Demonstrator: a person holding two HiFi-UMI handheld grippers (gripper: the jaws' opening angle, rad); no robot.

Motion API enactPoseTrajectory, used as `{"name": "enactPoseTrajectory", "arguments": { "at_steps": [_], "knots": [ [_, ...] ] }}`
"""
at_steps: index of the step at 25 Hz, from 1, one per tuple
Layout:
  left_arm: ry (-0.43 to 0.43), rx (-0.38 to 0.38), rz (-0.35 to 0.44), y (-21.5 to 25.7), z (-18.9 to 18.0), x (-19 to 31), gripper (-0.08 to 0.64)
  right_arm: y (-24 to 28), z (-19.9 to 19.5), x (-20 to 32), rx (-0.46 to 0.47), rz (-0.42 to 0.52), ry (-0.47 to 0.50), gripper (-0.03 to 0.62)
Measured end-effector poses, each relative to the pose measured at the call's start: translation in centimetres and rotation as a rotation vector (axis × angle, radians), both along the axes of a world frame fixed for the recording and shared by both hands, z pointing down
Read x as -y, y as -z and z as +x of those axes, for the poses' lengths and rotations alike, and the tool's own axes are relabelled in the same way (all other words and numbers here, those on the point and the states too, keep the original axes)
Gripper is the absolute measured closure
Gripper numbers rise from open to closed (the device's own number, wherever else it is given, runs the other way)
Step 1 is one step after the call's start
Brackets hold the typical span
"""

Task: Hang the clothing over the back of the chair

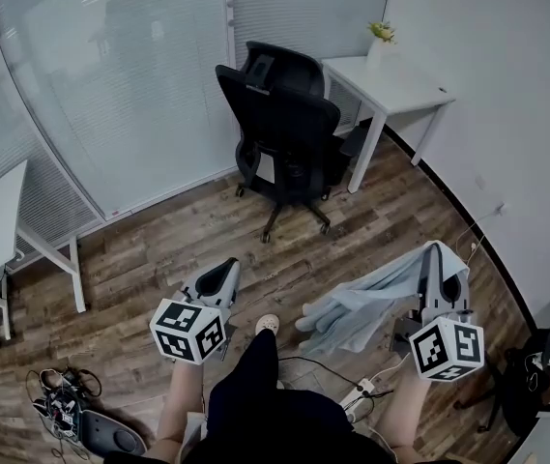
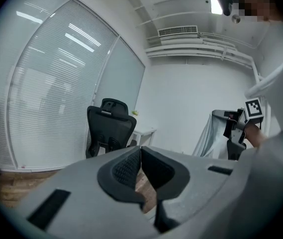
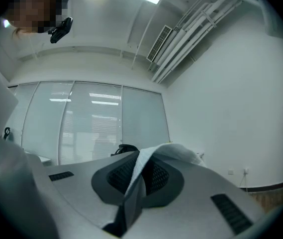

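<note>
In the head view, the clothing (image 1: 366,303), a pale blue-grey garment, is hanging in loose folds from the right gripper (image 1: 436,259). It is hanging above the wooden floor (image 1: 149,249), well apart from the black chair (image 1: 284,124), which is standing beside the white desk (image 1: 395,85) by the far wall. It is draping limp, so it is likely light and floppy. It may slide off the chair back unless it is laid evenly across the top edge. A second hold near the collar or shoulder line would help spread it. The left gripper (image 1: 218,280) is carrying nothing.

In the left gripper view, its ribbed black pads (image 2: 126,169) are meeting, shut on empty air. The chair's curved back and headrest are showing ahead, and the garment is hanging at the right.

In the right gripper view, the jaws are pinching a thin fold of matte woven cloth, which is spilling over one jaw. A dark shape behind them is probably the chair, though the jaws are blocking most of it.
</note>
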State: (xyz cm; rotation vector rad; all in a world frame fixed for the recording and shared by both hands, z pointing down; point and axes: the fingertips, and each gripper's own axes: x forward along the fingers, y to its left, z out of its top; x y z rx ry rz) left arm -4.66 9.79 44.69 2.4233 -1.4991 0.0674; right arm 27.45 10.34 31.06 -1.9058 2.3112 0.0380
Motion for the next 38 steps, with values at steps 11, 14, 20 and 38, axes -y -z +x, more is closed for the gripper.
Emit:
{"name": "enactPoseTrajectory", "arguments": {
  "at_steps": [11,14,20,38],
  "knots": [
    [-0.053,0.001,0.022,2.4,1.3,10.0,0.548,2.2,0.7,8.8,-0.008,0.010,-0.031,0.560],
    [-0.057,0.005,0.022,2.9,0.9,12.8,0.548,2.6,0.7,11.5,-0.008,0.010,-0.044,0.560],
    [-0.064,-0.001,0.022,3.2,0.0,18.0,0.548,2.7,0.6,16.3,0.002,0.005,-0.072,0.560],
    [-0.113,-0.007,0.021,2.4,-1.7,29.0,0.548,2.0,-0.9,25.8,0.017,0.003,-0.133,0.560]
  ]
}}
